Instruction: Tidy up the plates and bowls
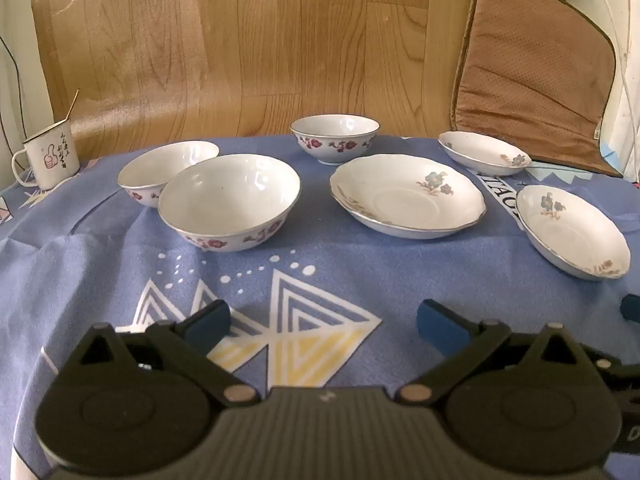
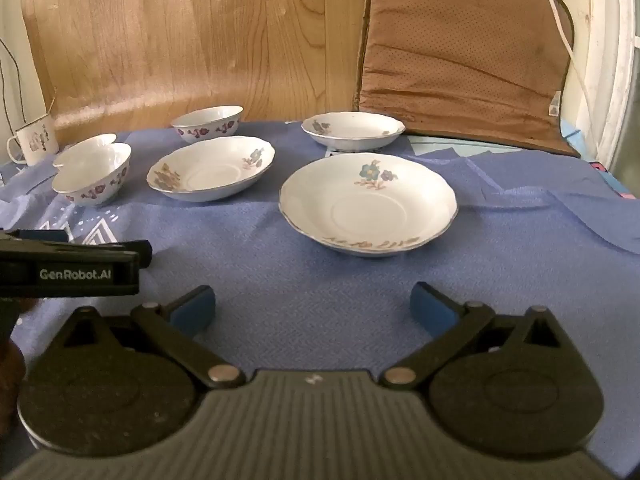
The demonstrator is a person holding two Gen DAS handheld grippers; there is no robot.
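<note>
Three white bowls with red flowers sit on the blue cloth: a near one [image 1: 229,200], one behind it to the left [image 1: 162,170], and a far one [image 1: 335,138]. Three white plates with blue flowers sit to the right: a middle one [image 1: 406,196], a far one [image 1: 482,152] and a near right one [image 1: 572,232]. My left gripper [image 1: 324,322] is open and empty, short of the dishes. My right gripper [image 2: 314,302] is open and empty, just before the nearest plate [image 2: 368,204]. The other plates [image 2: 210,168] [image 2: 352,130] and bowls [image 2: 94,176] [image 2: 208,122] lie beyond.
A white enamel mug [image 1: 50,156] with a stick in it stands at the far left. A brown cushion [image 1: 532,76] leans on the wall at the back right. A wooden panel [image 1: 240,48] backs the table. The left gripper's body [image 2: 68,266] shows at the left of the right wrist view.
</note>
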